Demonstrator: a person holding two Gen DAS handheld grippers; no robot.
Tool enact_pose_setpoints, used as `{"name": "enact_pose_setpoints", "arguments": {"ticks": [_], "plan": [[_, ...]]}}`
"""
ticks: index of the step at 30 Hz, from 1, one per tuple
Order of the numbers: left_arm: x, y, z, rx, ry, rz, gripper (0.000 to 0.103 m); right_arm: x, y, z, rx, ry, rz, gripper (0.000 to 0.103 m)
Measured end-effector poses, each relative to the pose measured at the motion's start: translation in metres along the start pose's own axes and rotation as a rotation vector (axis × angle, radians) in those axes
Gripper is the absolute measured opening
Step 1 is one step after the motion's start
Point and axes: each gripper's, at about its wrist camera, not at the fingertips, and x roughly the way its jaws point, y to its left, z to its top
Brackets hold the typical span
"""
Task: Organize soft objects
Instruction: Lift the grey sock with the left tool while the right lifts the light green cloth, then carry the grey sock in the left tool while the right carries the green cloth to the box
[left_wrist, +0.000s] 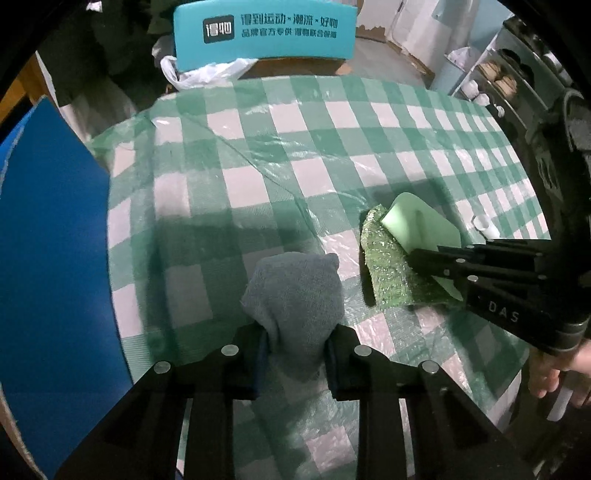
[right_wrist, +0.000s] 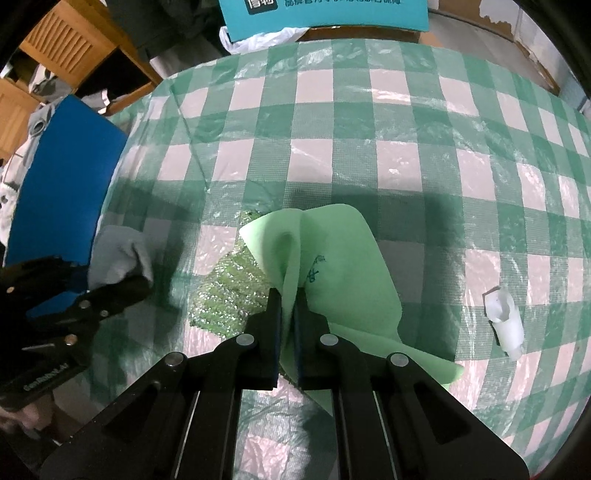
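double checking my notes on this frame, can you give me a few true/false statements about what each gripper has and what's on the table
1. The left gripper is shut on the grey towel. True.
2. The right gripper is open and holds nothing. False: it pinches the light green cloth.
3. A glittery green scouring pad lies under the light green cloth. True.
4. The small white plastic piece sits on the grey towel. False: it lies alone on the checked tablecloth.
5. The tablecloth is red and white. False: green and white.

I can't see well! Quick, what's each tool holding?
Left tool: closed on the grey towel.
Right tool: closed on the green cloth.
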Motion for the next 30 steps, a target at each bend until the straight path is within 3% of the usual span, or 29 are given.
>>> {"name": "enact_pose_setpoints", "arguments": {"ticks": [12, 30], "plan": [[-0.029, -0.009, 0.003, 0.007, -0.060, -0.025, 0.025, -0.053, 0.003, -0.003, 0.004, -0.138, -0.012, 0.004], [-0.101, -0.012, 0.002, 0.001, -0.206, -0.036, 0.025, -0.132, 0.020, -0.001, 0.012, -0.332, 0.061, 0.004]]}}
